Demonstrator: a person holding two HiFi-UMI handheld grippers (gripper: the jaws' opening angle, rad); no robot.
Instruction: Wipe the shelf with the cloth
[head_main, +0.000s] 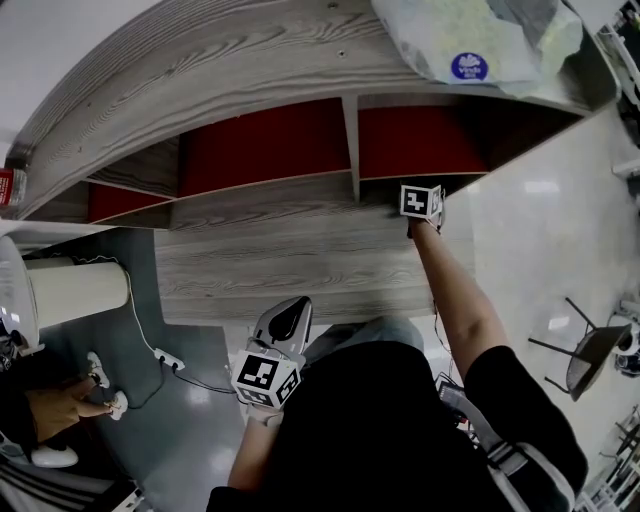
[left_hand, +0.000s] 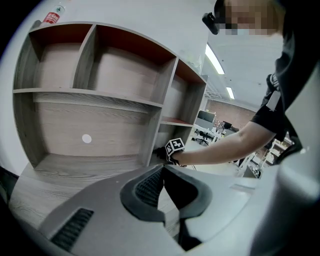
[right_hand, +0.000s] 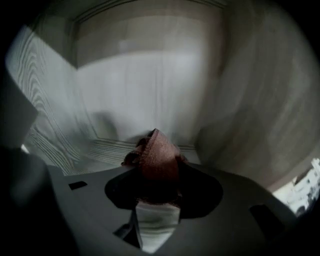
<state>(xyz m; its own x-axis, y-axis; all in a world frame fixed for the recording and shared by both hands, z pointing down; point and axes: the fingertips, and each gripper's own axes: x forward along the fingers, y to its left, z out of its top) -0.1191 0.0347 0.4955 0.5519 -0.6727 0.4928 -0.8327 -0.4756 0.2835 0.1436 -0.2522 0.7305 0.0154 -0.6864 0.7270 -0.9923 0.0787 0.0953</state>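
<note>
Fingers (right_hand: 200, 192) of the right gripper (right_hand: 156, 170) are clamping a bunched reddish-brown terry cloth (right_hand: 156, 150), whose peak is sticking out ahead of them inside the lower right compartment (head_main: 415, 185) of the grey wood-grain shelf unit with red inner panels (head_main: 250, 260). Whether the cloth is pressing on the pale shelf board (right_hand: 150, 85) or hovering just off it, I cannot tell. Near the bottom centre of the head view, the left gripper (left_hand: 163, 172) is hanging back by the person's body, with its fingers (left_hand: 142, 192) resting together at the tips and carrying nothing. As I judge it, the main risk is that only a small wad is being pinched. Dragging it hard along the board could tug it free, or leave just a narrow wiped stripe with the corners missed. The compartment is also looking tight and dark, so the gripper's hard body may be knocking or scraping the upright grey divider (head_main: 351, 145) beside it if the stroke swings wide. A jolt to the unit could be shifting the crumpled translucent plastic bag with a round blue sticker (head_main: 480, 40), which is lying on top of the unit at the upper right of the head view. Its contents are not showing. All the compartments visible in the left gripper view are standing bare. A red-labelled bottle (left_hand: 51, 17) is lying on top of the unit at the upper left of that view.
</note>
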